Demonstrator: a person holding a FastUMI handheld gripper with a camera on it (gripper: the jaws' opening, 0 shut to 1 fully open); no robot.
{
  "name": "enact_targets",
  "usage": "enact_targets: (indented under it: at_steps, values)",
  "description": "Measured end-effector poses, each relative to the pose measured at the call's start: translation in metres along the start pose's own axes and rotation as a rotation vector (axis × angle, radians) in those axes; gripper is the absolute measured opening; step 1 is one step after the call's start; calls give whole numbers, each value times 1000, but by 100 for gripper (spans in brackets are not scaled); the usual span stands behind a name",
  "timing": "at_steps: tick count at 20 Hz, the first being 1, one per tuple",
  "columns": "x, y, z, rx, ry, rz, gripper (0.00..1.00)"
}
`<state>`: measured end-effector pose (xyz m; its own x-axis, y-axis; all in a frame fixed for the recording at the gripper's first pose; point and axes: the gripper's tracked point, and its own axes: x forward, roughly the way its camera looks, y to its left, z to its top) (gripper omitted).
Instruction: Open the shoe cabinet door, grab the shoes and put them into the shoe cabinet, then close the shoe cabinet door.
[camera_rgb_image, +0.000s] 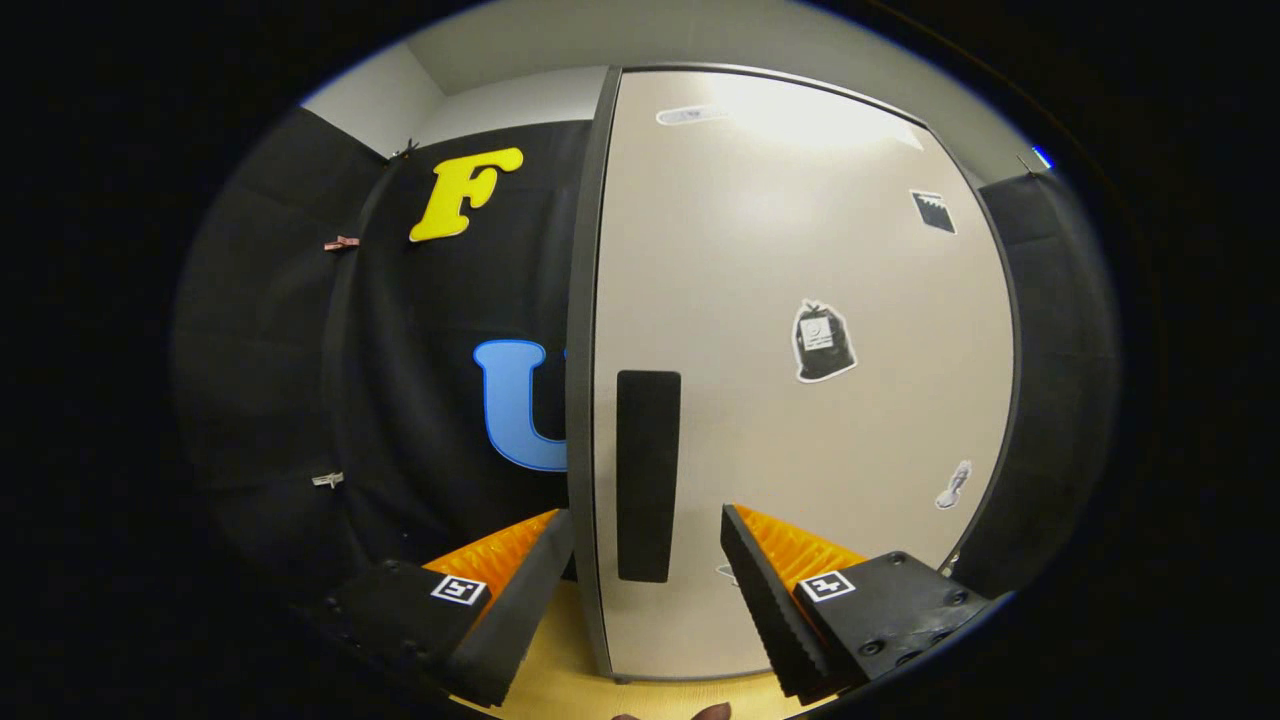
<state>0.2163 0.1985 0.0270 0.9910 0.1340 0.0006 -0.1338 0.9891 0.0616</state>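
Observation:
The shoe cabinet stands right in front of me with its pale door (800, 300) closed. A tall dark handle pad (647, 475) runs down the door near its left edge, beside the grey frame strip (582, 350). My gripper (647, 535) is open, its two fingers spread to either side of the handle pad's lower part, the left finger (520, 590) outside the door's edge and the right finger (765, 590) over the door face. The fingers hold nothing. I see no shoes here.
Several small stickers dot the door, one like a dark bag (823, 341). Black cloth wall (300, 350) hangs left of the cabinet and more to its right. A yellowish floor (560, 680) lies under the fingers.

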Motion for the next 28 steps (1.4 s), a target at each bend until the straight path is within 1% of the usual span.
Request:
enact_targets:
  at_steps: [2,4,5,6,7,8,9,10,12,13,15,18,21,25,28]
  values:
    - [11,-1,-1,17,0,-11,95]
    - [20,-2,5,17,-26,-18,85]
    - [24,-3,7,14,-31,-31,76]
    - [20,-4,12,19,-48,-38,69]
    - [25,0,15,15,-67,-35,52]
    - [27,-1,12,4,-55,-35,49]
    - [26,-3,14,2,-62,-37,40]
    - [32,-3,11,11,-52,-27,36]
    - [22,-3,13,34,-37,-28,29]
    - [21,-3,12,24,-34,-29,25]
    - [13,-3,13,16,-39,-22,25]
    - [-2,-2,14,33,-26,14,25]
    - [-30,3,22,33,-35,52,25]
    - [-73,-14,19,53,-29,85,25]
    - [-93,-24,18,46,-25,99,25]
